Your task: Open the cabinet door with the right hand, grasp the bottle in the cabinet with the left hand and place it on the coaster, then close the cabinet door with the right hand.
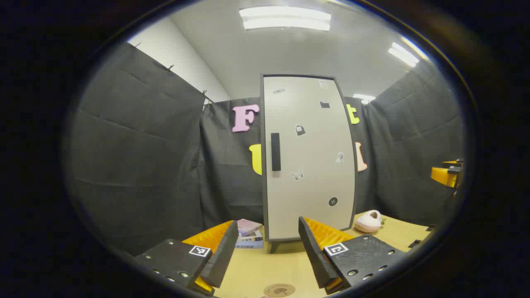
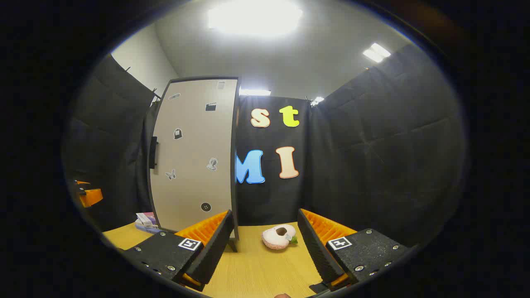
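Both grippers hover low over the wooden table, fingers spread apart and empty: left gripper, right gripper. Beyond them the cabinet stands at the table's back edge, its door shut, handle untouched. A round coaster lies at the near edge. The bottle is presumably inside, so every step remains.

Black cloth walls enclose the booth on three sides, with a white wall rising behind them on the left. Fluorescent ceiling lights glow overhead, and a light wooden table spreads below
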